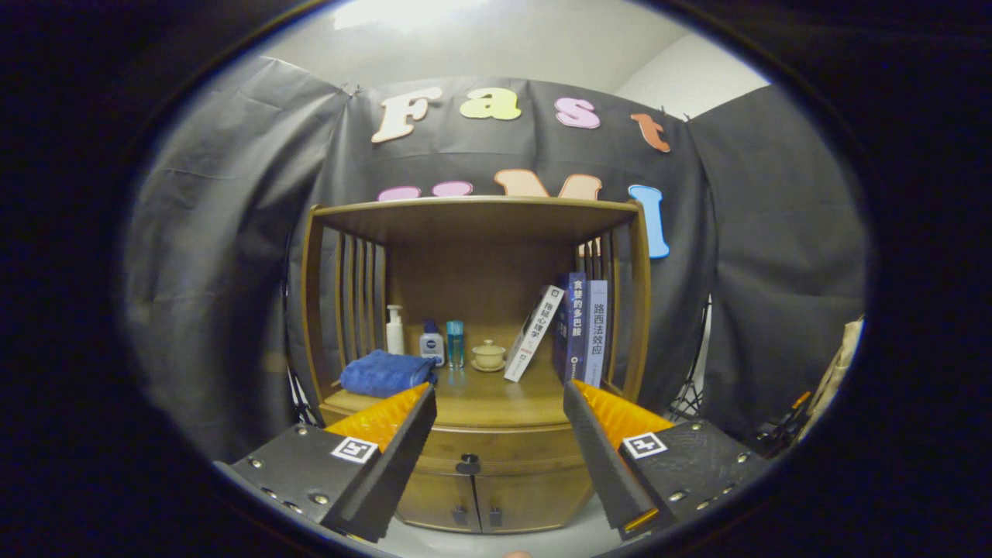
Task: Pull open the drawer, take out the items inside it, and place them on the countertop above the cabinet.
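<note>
The tongs (pixel 500 418) are hanging spread wide and gripping nothing, well short of the wooden cabinet (pixel 473 310). Between their fingers, the closed drawer (pixel 496 449) is waiting under the surface (pixel 488 399); centring on its dark knob (pixel 468 464) before closing looks wisest.

The gripper (pixel 500 395) has two wedge-shaped fingers (pixel 395 457) on flat black plates studded with round screws. Each plate carries a small square black-and-white marker (pixel 354 449), at 7 and 5 o'clock.
</note>
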Available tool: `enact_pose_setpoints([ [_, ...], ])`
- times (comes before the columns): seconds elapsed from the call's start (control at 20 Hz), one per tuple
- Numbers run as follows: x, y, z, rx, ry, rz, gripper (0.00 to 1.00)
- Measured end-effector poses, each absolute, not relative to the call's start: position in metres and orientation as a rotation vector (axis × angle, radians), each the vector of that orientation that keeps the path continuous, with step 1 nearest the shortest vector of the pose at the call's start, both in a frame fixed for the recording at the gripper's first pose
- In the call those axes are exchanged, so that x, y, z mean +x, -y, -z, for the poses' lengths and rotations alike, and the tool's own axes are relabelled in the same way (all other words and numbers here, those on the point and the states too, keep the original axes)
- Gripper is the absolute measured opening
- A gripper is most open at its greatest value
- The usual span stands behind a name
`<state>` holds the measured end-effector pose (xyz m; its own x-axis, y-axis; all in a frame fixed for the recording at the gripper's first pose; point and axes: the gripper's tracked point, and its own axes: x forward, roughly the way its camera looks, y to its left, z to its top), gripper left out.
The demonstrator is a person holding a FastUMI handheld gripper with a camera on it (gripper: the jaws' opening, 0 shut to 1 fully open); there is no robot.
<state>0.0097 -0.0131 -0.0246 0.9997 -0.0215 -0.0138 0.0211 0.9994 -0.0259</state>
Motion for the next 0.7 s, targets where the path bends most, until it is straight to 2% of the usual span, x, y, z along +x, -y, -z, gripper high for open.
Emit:
enact_pose_setpoints([
  [0.4,0.054,0.026,0.047,0.009,0.023,0.039,0.99],
  [0.7,0.101,0.026,0.096,-0.034,-0.019,0.036,0.99],
])
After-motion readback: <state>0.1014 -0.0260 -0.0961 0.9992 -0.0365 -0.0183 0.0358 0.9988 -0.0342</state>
